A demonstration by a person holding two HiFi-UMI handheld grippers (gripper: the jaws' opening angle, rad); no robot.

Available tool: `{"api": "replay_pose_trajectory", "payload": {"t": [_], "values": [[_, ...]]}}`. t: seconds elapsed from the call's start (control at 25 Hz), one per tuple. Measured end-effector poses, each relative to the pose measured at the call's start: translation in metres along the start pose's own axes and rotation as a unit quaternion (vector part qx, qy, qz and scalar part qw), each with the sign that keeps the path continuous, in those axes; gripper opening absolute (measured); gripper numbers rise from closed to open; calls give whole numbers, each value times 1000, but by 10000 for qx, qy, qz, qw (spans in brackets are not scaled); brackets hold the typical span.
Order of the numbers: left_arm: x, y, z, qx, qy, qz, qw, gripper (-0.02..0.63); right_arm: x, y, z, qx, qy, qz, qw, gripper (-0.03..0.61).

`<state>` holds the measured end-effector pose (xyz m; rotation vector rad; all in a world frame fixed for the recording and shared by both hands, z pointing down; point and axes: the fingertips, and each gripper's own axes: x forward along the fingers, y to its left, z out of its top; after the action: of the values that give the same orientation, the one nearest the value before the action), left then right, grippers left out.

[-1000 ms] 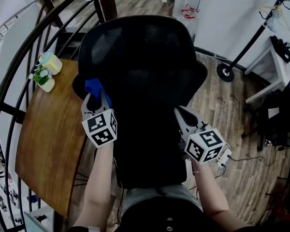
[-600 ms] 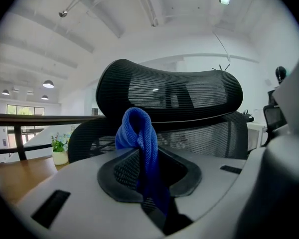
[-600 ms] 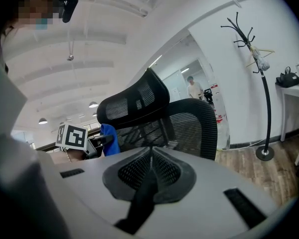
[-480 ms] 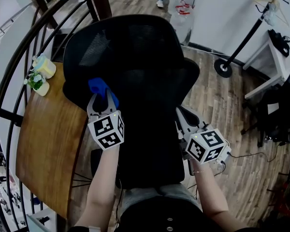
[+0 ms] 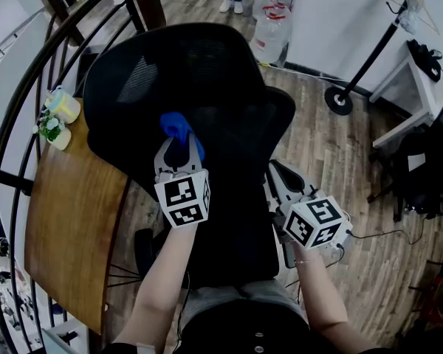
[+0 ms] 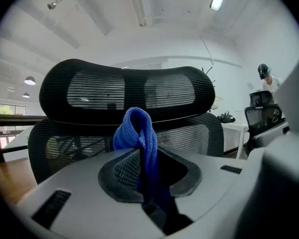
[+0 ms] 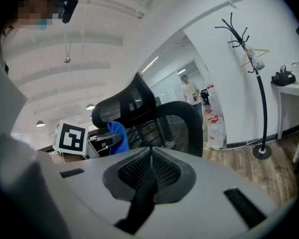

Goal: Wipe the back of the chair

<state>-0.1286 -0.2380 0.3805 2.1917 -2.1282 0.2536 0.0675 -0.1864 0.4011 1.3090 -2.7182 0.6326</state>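
Note:
A black mesh office chair (image 5: pixel 207 87) fills the middle of the head view, its back (image 6: pixel 189 133) and headrest (image 6: pixel 124 91) facing me. My left gripper (image 5: pixel 179 150) is shut on a blue cloth (image 5: pixel 174 124), which it holds against the chair's back just below the headrest. The cloth (image 6: pixel 138 133) sticks up between the jaws in the left gripper view. My right gripper (image 5: pixel 279 185) hangs lower, by the right edge of the chair's back, shut with nothing between its jaws. In the right gripper view the chair (image 7: pixel 164 121) stands ahead, with the cloth (image 7: pixel 118 132) beside it.
A wooden table (image 5: pixel 70 198) stands at the left with a small plant (image 5: pixel 50 130) and a yellow pot (image 5: pixel 62 105), bounded by a black curved railing (image 5: pixel 15 109). A coat stand (image 5: pixel 369 57) and a white desk (image 5: pixel 421 94) are at the right. A person's feet (image 5: pixel 232 4) show at the far end.
My left gripper has carried the blue cloth to the right and a little toward me across the chair's back. The chair has shifted left in view. My right gripper has barely moved.

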Motion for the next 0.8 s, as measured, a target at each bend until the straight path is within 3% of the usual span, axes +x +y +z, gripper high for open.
{"api": "replay_pose_trajectory", "payload": {"t": [0.48, 0.8], "values": [[19, -85, 8, 205, 24, -850, 9962, 74, -19, -28, 0, 147, -76, -164, 9997, 32], [32, -151, 12, 479, 5, -1590, 9861, 74, -29, -46, 4, 199, -147, -330, 9991, 32]]}}
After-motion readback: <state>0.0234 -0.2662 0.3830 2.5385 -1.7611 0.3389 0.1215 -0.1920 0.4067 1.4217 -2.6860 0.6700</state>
